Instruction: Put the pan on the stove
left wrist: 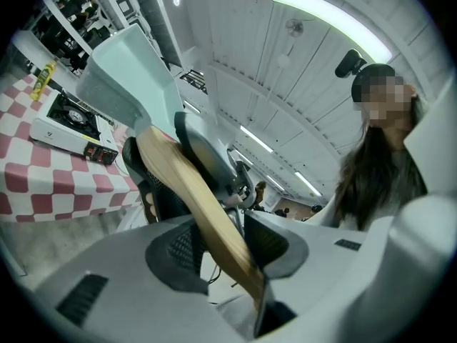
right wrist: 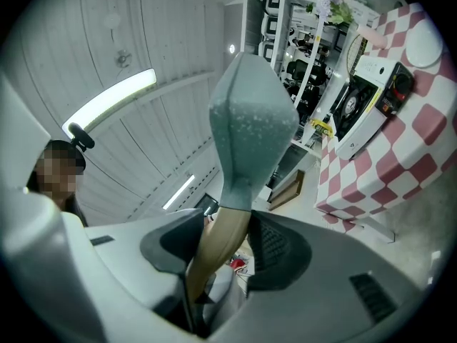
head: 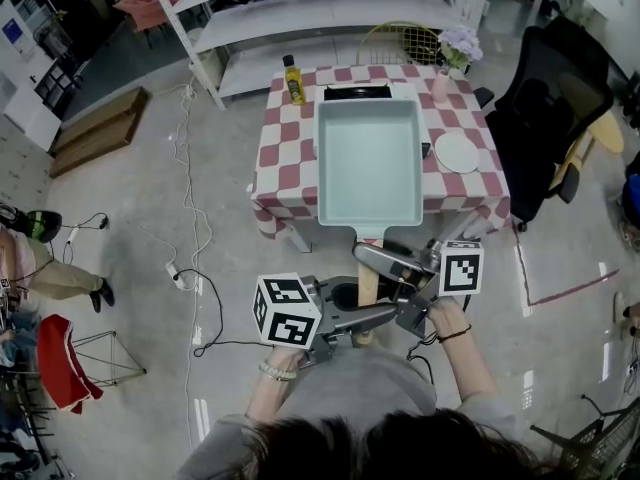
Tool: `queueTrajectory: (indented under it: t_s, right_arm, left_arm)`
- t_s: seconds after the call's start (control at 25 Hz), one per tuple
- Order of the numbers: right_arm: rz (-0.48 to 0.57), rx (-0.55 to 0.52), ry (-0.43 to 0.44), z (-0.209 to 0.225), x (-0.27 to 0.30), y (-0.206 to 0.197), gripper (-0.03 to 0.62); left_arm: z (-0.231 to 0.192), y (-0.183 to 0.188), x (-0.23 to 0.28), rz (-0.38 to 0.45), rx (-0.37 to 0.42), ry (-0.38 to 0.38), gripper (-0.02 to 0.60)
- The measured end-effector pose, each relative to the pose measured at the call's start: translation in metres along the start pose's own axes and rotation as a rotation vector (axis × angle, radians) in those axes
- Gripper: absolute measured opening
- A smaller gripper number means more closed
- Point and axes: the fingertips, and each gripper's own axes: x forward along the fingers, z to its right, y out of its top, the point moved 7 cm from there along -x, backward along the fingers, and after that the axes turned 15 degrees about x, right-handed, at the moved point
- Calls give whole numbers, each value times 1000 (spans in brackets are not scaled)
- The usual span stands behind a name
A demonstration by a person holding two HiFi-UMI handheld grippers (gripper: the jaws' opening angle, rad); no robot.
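Over the red-and-white checked counter hangs the pale green rectangular pan, long axis running near to far, with its light wooden handle pointing back at the person. Left tool is clamped on that handle's near end, and right tool grips it just farther along, close to the pan body. White portable gas stove peeks out beyond the pan's far rim.

We're looking down at a small counter that's wearing a red-and-white checkered cloth. A portable stove is sitting at the far edge, with a yellow bottle standing to its left. A pink vase of flowers is standing far right, and a white plate is lying near the right edge.
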Motion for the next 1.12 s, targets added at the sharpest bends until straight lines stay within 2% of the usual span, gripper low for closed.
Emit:
queueTrajectory:
  t_s: [0.08, 0.24, 0.56, 0.72, 1.0, 1.12]
  right_arm:
    - [-4, 21, 25, -1, 2, 0, 207]
    - [-10, 21, 1, 5, 1, 6, 206]
    - [-18, 58, 26, 15, 13, 21, 204]
    - [-7, 82, 58, 19, 21, 33, 204]
    - [7, 63, 11, 41, 30, 61, 203]
    - [10, 76, 39, 42, 39, 73, 203]
  left_arm:
    - [-1, 0, 1, -1, -6, 4, 155]
    - [-5, 3, 0, 2, -11, 13, 155]
    - [-25, 8, -1, 9, -28, 23, 156]
    - [-40, 13, -3, 21, -33, 19, 156]
    - [-74, 24, -7, 5, -33, 1, 158]
    - [-89, 30, -9, -5, -31, -9, 156]
